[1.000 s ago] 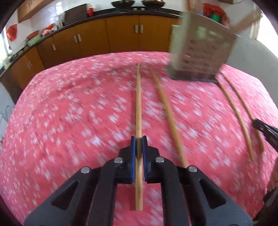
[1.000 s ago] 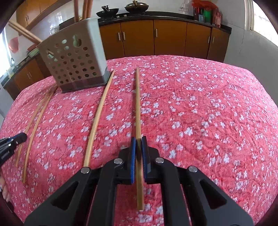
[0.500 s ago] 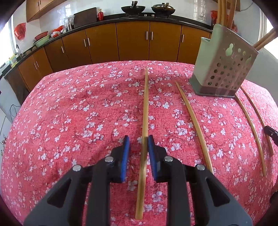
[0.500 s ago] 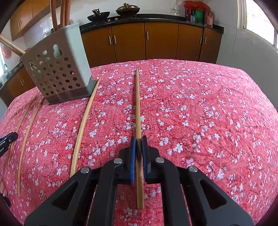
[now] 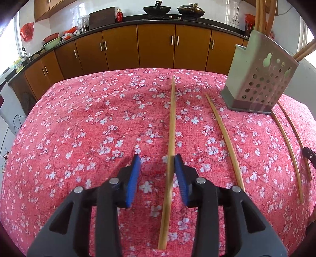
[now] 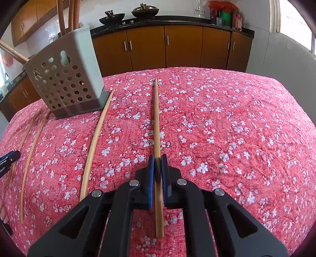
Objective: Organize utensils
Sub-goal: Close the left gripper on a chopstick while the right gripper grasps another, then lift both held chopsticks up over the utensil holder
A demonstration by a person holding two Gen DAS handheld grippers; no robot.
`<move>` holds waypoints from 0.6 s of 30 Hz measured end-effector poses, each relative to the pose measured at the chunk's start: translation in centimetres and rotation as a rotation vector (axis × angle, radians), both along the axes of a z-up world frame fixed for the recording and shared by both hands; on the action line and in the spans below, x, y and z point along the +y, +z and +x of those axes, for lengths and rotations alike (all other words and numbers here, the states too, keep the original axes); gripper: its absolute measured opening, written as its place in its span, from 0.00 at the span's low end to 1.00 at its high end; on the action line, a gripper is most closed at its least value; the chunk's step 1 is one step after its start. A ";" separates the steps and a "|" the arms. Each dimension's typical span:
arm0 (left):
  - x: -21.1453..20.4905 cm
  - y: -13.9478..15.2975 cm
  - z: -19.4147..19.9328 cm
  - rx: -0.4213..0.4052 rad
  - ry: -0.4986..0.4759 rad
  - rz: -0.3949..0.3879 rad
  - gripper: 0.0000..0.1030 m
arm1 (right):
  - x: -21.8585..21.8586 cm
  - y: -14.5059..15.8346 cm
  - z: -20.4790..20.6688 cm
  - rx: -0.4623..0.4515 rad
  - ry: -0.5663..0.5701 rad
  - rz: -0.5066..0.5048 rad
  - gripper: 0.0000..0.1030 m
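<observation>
- We count four loose chopsticks across the two views, all over the red floral cloth on the worktop (image 5: 83, 122)
- Our left tool (image 5: 157, 161) has just been easing apart: its blue pads (image 5: 132, 178) stand well spread, and the first chopstick (image 5: 171, 126) runs between them, against the right-hand pad and clear of the other, so nothing is pinched
- That chopstick is a little blurred where it passes the pads, and whether it rests flat on the cloth we cannot tell
- Our right tool (image 6: 157, 158) is clamped tight on the second chopstick (image 6: 157, 118), pads pressing both sides, tip pointing away toward the cabinets (image 6: 183, 47)
- A third chopstick (image 6: 94, 142) lies between the two tools, its far end beside the holder's base
- One perforated utensil holder (image 6: 65, 83) stands near the far edge of the worktop, with several wooden handles (image 6: 69, 15) poking out; their tops are cut off by the frame, so we can't count them for certain
- From the right view, two thin sticks (image 6: 29, 156) lie near the left edge; one of them is the left tool's chopstick, with that tool's tip (image 6: 9, 158) barely peeking in
- Two dark pans (image 5: 173, 8) sit on the far counter
</observation>
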State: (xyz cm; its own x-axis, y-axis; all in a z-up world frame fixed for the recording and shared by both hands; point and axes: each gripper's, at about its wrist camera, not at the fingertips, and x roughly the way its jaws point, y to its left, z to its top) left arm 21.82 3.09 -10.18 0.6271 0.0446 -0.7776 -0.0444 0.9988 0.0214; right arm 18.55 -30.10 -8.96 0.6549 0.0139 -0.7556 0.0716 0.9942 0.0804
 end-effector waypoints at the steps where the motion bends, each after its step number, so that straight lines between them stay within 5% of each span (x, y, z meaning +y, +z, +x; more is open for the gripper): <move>1: -0.1 0.0 0.0 0.000 0.000 -0.002 0.36 | 0.0 0.0 0.0 0.000 0.000 -0.001 0.08; 13: 0.2 0.0 -1.3 0.001 -0.057 -0.012 0.35 | 0.1 0.0 -0.4 0.001 0.011 -0.005 0.08; 16: 0.2 0.0 -1.7 0.000 -0.058 -0.009 0.27 | 0.1 0.1 -0.6 0.000 0.011 0.002 0.08; 18: 0.2 0.0 -1.7 -0.001 -0.063 -0.008 0.12 | 0.0 0.2 -0.6 -0.001 0.012 0.006 0.08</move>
